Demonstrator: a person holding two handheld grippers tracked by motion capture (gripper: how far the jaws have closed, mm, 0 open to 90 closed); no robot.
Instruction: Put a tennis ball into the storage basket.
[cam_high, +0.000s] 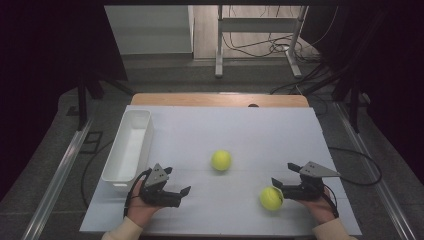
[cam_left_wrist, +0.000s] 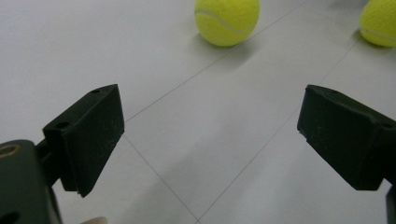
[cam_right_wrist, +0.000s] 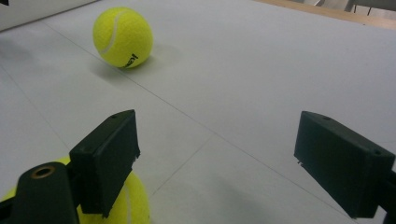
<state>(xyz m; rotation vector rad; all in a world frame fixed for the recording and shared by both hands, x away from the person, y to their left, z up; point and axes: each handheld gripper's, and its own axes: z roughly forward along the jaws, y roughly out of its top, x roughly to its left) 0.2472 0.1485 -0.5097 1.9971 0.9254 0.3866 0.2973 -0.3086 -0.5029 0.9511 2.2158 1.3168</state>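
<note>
High view: right tongs (cam_high: 281, 176) spread wide, near ball (cam_high: 271, 198) touching the lower jaw at lower right; a nudge could roll it off the bench (cam_high: 280, 130).

Left gripper view: left tongs (cam_left_wrist: 210, 140) released, empty.

Right gripper view: fuzzy yellow ball (cam_right_wrist: 133, 200) outside the left jaw, bottom left.

**Colours on the table**

Two fuzzy yellow-green tennis balls, one in the middle (cam_high: 221, 160) and one nearer the right hand (cam_high: 271, 198), carry pale curved seams; the middle one bears dark lettering. The flat table surface (cam_high: 240, 130) is white with thin grey lines, edged in light wood at the far side. The rectangular plastic bin (cam_high: 128, 148) is white. Both grippers' jaws are matt black.
</note>
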